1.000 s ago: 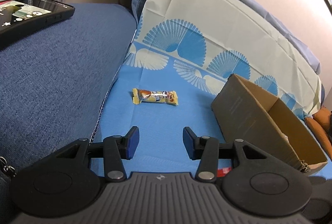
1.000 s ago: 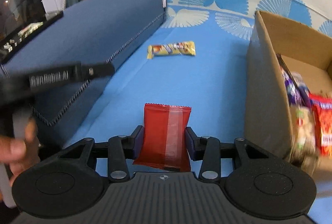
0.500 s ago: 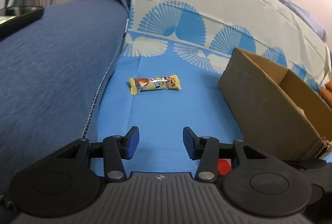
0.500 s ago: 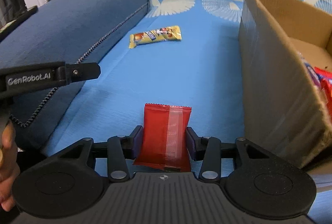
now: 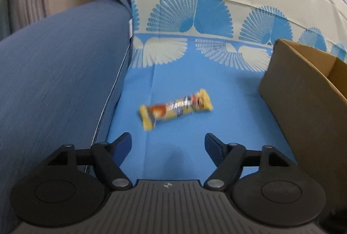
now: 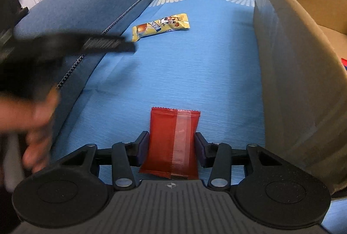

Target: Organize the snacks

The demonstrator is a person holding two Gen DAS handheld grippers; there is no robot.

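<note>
Red snack packet (image 6: pixel 173 143) sits clamped between the right gripper (image 6: pixel 171 148) jaws, both pads pressed on its sides, packet upright over the blue patterned cloth (image 6: pixel 184 64). Left gripper (image 5: pixel 168 143) jaws are opening, already wide, nothing between them. Yellow snack bar (image 5: pixel 175 109) lies flat on the cloth just ahead of the left jaws, tilted slightly, not touched. In the right wrist view the same bar (image 6: pixel 161 25) is well ahead of the red packet, near the dark blue cushion (image 6: pixel 86 6) edge. Left gripper shows there as a blurred black finger (image 6: pixel 104 45) with a hand (image 6: pixel 32 125) behind it. Cardboard box (image 6: pixel 292 60) stands to the right of both snacks, open-topped; contents mostly hidden.
</note>
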